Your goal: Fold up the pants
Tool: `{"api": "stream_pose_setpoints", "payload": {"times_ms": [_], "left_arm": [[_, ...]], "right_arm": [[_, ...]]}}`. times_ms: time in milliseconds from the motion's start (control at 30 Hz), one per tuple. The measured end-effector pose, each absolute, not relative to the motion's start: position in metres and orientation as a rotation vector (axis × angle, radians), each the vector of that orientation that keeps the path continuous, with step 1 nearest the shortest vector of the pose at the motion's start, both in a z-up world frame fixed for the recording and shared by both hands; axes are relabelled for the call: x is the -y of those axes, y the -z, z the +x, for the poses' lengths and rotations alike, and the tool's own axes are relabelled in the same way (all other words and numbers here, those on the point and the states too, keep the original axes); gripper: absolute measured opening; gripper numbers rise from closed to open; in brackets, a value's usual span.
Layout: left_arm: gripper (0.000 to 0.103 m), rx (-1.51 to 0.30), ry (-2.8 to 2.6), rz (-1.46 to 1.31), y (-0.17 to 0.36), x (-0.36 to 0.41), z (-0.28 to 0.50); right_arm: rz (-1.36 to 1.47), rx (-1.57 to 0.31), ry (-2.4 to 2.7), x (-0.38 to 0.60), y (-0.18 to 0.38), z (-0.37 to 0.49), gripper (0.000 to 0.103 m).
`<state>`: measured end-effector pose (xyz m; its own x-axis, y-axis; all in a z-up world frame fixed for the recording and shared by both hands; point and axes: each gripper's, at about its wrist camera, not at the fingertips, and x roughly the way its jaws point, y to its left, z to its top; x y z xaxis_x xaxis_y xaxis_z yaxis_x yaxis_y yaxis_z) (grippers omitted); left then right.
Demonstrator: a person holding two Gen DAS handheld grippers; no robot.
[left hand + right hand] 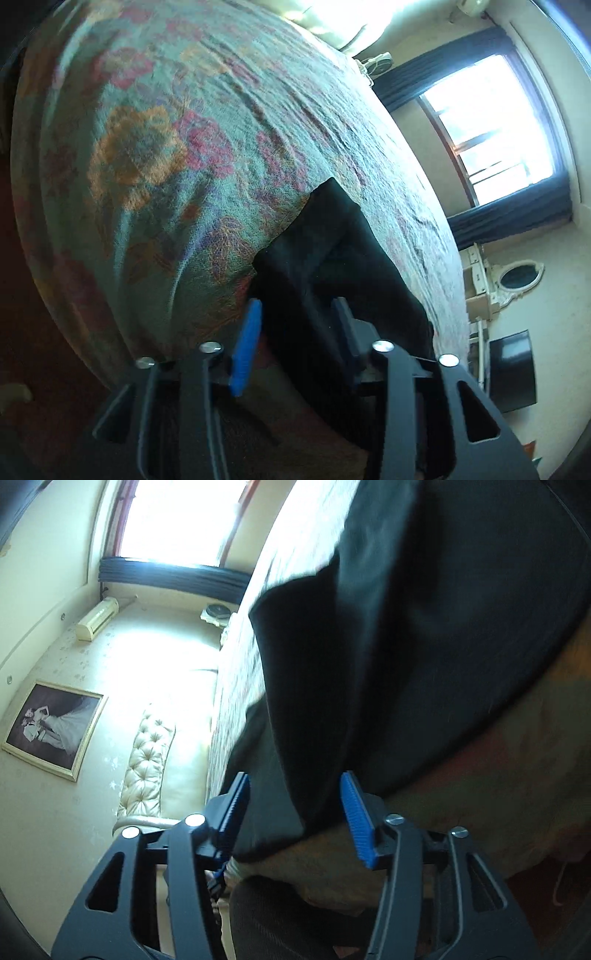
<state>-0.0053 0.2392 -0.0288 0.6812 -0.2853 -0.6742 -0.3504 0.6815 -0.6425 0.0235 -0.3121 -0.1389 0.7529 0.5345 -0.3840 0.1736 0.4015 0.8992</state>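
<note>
In the left wrist view, a bed covered with a green floral blanket [155, 155] fills the left and middle of the frame. The dark pants [332, 258] are seen lying on it just right of centre, their long axis running from the claw away toward the far edge of the bed, the far end squared off. The left claw [295, 332] is held wide apart, its blue-padded finger [245, 347] on one side of the near end of the pants and its dark finger on the other; cloth lies between them, but no contact with either pad can be made out. To the right, a bright window [491, 140] framed by dark curtains [509, 218] is shown, with an oval mirror [519, 278] on the pale wall below it.

In the right wrist view, a framed photograph [55, 731] and a wall air conditioner [98, 618] are seen at the left, then a cream tufted headboard [151, 764]. The right claw [295, 812] is spread wide, with a hanging fold of the pants [424, 627] between its blue pads [356, 819]; it is not closed on the cloth. The pants extend up and to the right across the blanket [517, 775].
</note>
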Motion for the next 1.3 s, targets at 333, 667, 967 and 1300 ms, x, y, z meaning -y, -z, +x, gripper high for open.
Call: {"api": "stream_pose_setpoints", "payload": {"times_ms": [333, 667, 967, 1300], "left_arm": [[0.085, -0.857, 0.141, -0.609, -0.008, -0.134, 0.01], [0.085, -1.038, 0.456, -0.535, 0.011, 0.01, 0.019], [0.085, -1.083, 0.609, -0.54, 0.012, 0.104, 0.003], [0.085, -1.172, 0.724, -0.817, 0.044, 0.2, 0.011]], "right_arm": [[1.223, -0.431, 0.23, 0.519, 0.118, 0.082, 0.073], [1.186, -0.583, 0.211, 0.569, 0.153, 0.178, 0.035], [1.163, -0.54, 0.11, 0.568, 0.133, 0.162, 0.006], [1.099, -0.448, 0.03, 0.573, 0.065, 0.12, 0.006]]}}
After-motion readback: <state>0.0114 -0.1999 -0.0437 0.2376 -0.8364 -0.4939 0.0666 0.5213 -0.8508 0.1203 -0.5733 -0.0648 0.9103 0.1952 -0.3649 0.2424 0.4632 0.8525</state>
